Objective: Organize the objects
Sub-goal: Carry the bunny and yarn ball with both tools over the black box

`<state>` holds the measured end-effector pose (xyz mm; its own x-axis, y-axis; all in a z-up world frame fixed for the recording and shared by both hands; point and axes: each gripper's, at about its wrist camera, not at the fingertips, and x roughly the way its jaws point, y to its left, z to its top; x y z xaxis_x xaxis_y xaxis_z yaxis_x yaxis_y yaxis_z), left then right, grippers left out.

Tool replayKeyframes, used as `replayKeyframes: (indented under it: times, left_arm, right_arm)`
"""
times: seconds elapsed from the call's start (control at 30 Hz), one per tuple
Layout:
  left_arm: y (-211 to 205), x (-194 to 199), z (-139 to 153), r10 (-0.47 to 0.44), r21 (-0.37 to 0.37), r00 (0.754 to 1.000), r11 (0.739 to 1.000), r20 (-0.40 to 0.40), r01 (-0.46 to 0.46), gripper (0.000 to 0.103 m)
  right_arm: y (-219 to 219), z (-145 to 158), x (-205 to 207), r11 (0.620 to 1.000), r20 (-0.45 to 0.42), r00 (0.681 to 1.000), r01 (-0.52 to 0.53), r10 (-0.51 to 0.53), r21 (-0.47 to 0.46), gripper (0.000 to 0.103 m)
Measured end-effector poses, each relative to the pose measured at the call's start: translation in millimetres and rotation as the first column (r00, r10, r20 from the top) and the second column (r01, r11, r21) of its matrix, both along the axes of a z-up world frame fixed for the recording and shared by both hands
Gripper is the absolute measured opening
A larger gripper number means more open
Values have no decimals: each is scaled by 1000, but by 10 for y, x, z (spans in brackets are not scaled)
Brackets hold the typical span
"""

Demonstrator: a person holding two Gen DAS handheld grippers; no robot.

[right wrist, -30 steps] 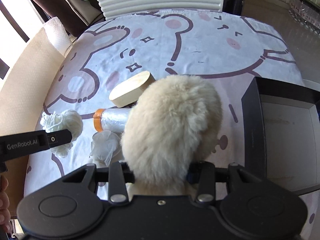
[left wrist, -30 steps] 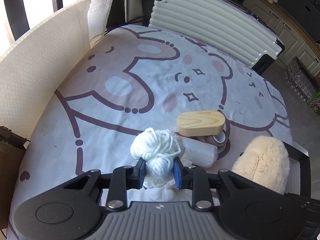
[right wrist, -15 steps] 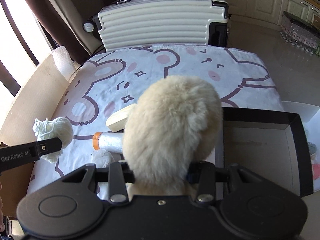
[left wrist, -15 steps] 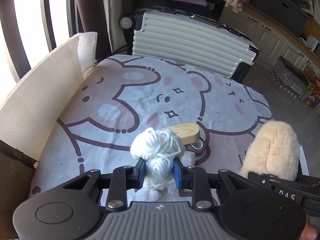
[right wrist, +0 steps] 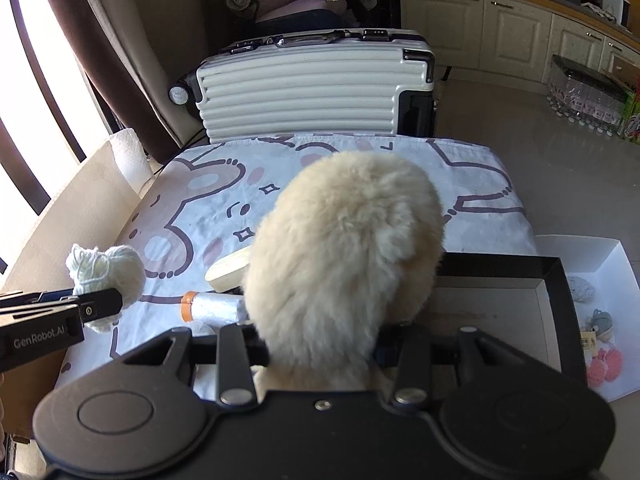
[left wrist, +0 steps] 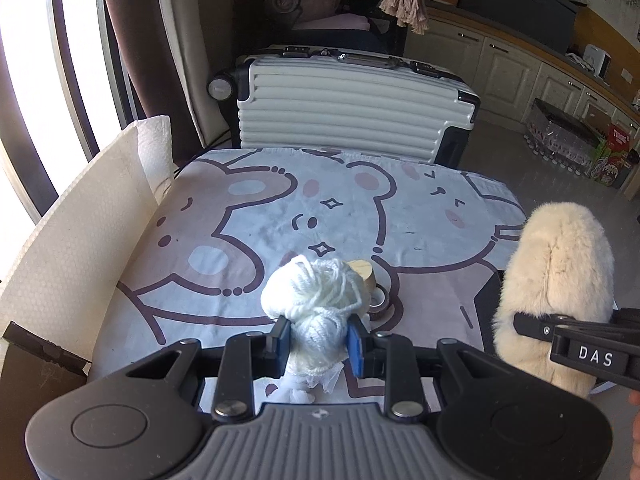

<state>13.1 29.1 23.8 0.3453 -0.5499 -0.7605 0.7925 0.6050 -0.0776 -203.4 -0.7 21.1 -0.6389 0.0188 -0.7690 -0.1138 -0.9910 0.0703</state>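
Above the bear-print bench (left wrist: 248, 240), left gripper (right wrist: 100, 304), marked "GenRobot.AI", pinched a white yarn ball (left wrist: 316, 300) between its fingers. Right gripper (left wrist: 532, 326), lettered "DAS", clamped a cream fluffy pad (right wrist: 344, 256).

Sunlit window (left wrist: 24, 92), cream cabinets (right wrist: 500, 36), suitcase (left wrist: 352, 116)

Both grippers have gone way up over the last second. The left gripper (left wrist: 318, 340) carried the white yarn ball (left wrist: 316, 300) up off the bear-print cloth (left wrist: 248, 216); a second ago it hung just over the wooden block (right wrist: 228, 272) and the foil-wrapped bottle (right wrist: 216, 308), now it's well clear of them. The right gripper (right wrist: 320, 348) rose too with the cream fluffy toy (right wrist: 344, 264). From up there the whole white suitcase (left wrist: 352, 108) shows, plus the black tray (right wrist: 556, 280) and a white box (right wrist: 592, 256) at the right that weren't fully in sight before.
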Motion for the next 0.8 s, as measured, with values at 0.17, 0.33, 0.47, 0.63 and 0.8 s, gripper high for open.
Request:
replayKeyframes:
  times: [0.17,0.33,0.47,0.63,0.8]
  left_arm:
    - [9,5,2,1,-3,1000,1000,-3,-1,31]
    - [17,18,-7,0,3,1000,1000,-3,0,32]
    - [40,37,-6,3,2,1000,1000,1,-3,32]
    - [51,49,-2,3,-2,1000,1000,4,-3,32]
    - [11,28,5,-3,-5,1000,1000,3,3,32]
  right_arm:
    - [11,13,26,1000,-8,1000,-2,2,18,43]
    - [9,18,30,1000,-10,1000,-4,5,28,43]
    - [6,20,21,999,-8,1000,-5,5,38,43]
    - [-6,26,16,999,-8,1000,-16,17,44,43]
    - [-10,39,17,998,-5,999,-31,32,59,43]
